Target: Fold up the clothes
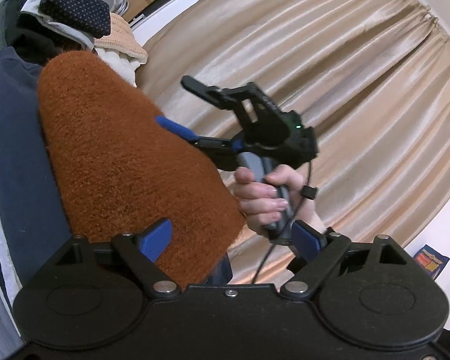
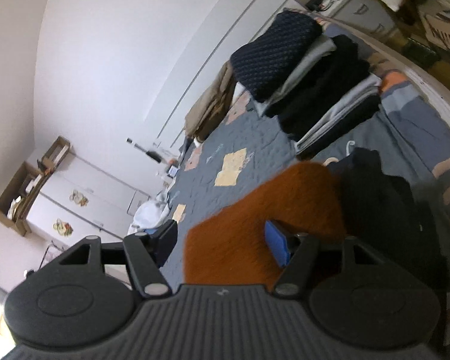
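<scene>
A fuzzy rust-orange garment (image 1: 120, 150) is held up off the bed, in front of a dark navy cloth (image 1: 15, 150). My left gripper (image 1: 231, 238) is open, its blue pads far apart, and the garment's lower corner hangs between them against the left pad (image 1: 154, 240). A hand (image 1: 264, 198) holds my right gripper (image 1: 183, 106), which is open at the garment's right edge, with its blue pad (image 1: 174, 127) touching the fabric. In the right wrist view the right gripper (image 2: 222, 243) is open, and the orange garment (image 2: 255, 210) lies between its fingers.
A stack of folded dark and grey clothes (image 2: 300, 75) sits on the grey quilted bedspread (image 2: 240, 150). A black garment (image 2: 375, 195) lies beside the orange one. Beige curtains (image 1: 315, 60) hang behind. White wardrobe doors (image 2: 105, 192) and cardboard boxes (image 2: 24, 195) stand beyond the bed.
</scene>
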Demonstrator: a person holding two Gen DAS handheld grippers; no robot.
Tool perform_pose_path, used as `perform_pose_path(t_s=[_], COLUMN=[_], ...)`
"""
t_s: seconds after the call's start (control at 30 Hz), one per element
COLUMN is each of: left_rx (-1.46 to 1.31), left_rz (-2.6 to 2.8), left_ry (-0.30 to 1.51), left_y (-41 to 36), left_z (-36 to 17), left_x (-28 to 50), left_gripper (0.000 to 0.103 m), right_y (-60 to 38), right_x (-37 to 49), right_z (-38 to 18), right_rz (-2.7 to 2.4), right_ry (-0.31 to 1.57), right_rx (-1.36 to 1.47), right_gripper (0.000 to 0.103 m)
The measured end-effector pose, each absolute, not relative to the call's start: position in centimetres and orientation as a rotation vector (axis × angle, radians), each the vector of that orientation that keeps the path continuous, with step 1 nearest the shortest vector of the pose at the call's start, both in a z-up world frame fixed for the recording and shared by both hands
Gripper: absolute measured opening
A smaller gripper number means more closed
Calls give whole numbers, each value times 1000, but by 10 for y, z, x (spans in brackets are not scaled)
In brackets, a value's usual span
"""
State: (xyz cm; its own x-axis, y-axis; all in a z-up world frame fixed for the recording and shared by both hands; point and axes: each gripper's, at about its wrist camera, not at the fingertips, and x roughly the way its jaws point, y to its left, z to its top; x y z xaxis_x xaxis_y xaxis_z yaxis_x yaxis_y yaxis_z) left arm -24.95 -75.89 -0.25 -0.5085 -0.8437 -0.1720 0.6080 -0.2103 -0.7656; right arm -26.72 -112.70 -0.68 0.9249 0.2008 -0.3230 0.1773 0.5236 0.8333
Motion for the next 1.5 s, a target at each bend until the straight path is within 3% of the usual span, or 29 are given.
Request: perform_pose_path(t_s=[0.33, 0.63, 0.8, 1.1, 1.5], left_rx=[-329, -262, -203, 19, 179], left_rz=[-1860, -1741, -1621, -1516, -1367], left_ry=[991, 924, 887, 737, 736], left_y=[-759, -747, -738, -724, -713], left_z=[5, 33, 53, 88, 100], left_x=[-251, -253, -256, -281, -293], left_gripper=[86, 90, 102, 103, 103], right_y=[-1129, -1093, -1068, -1031, -993], right_x=[-278, -299, -311, -330, -343], right_z=[-2, 41, 58, 70, 80], right_rz=[-11, -97, -132, -171, -218], right_ry=[386, 460, 509, 563, 641], right_rx=[1016, 835, 731, 637, 568], right_gripper=[62, 74, 81, 82, 84])
